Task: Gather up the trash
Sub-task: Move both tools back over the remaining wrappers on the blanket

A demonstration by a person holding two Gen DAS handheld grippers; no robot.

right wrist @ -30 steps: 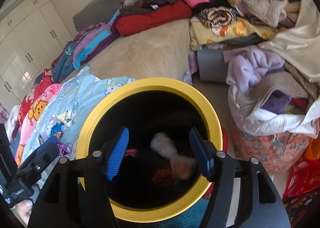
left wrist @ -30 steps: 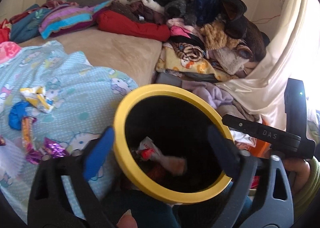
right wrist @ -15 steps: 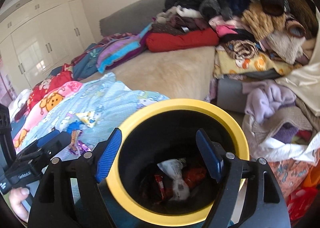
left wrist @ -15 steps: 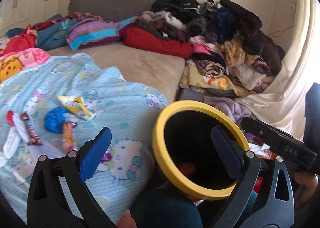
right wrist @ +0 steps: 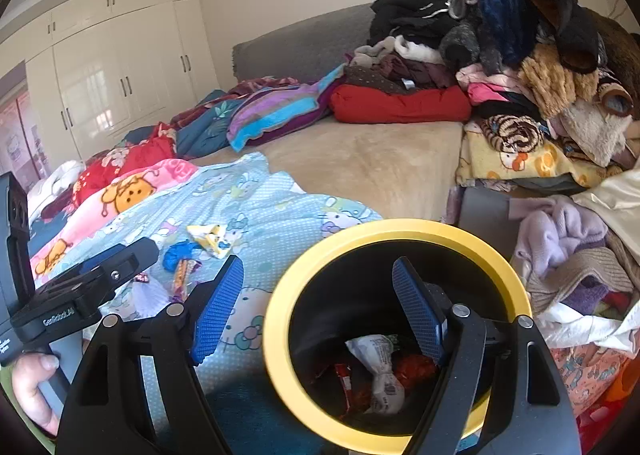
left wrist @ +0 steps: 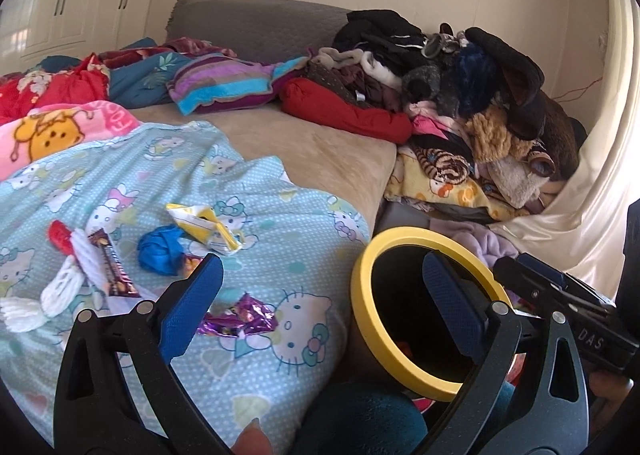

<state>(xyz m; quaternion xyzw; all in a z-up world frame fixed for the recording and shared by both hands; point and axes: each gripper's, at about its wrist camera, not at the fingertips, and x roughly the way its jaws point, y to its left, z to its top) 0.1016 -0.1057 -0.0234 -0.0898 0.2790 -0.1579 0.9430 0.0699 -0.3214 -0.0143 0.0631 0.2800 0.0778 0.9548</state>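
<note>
Readable writing first: "DAS" in pale letters on the black body of the right tongs (left wrist: pixel 568 295), seen at the right edge of the left view; "GenRobot.AI" on the black body of the left tongs (right wrist: pixel 116 267), seen at the left edge of the right view. Hello Kitty figures printed all over the pale blue blanket (left wrist: pixel 256 215) on the bed (left wrist: pixel 320 147); lettering on the wrappers too small to read.

Left tongs (left wrist: pixel 320 295) apart, nothing between the blue pads (left wrist: pixel 188 311). Right tongs (right wrist: pixel 318 305) apart too, having just been widening, nothing between the pads (right wrist: pixel 218 309); right pad in line with the bin mouth, left pad over the blanket.

One bin with a yellow rim (right wrist: pixel 400 229), black inside, standing at the bed's edge. Inside: a white crumpled wrapper (right wrist: pixel 380 367) on top of red wrappers (right wrist: pixel 416 369); number of red ones unclear.

Loose trash on the blanket, counted in the left view: one yellow-and-white wrapper (left wrist: pixel 208 227), one crumpled blue piece (left wrist: pixel 162 251), one brown candy bar wrapper (left wrist: pixel 114 267), one purple foil wrapper (left wrist: pixel 240 319), one red scrap (left wrist: pixel 60 235), three white pleated paper pieces (left wrist: pixel 60 287). Another orange wrapper partly hidden behind the left pad.

One heap of clothes (left wrist: pixel 460 95) piled at the bed's far right.
</note>
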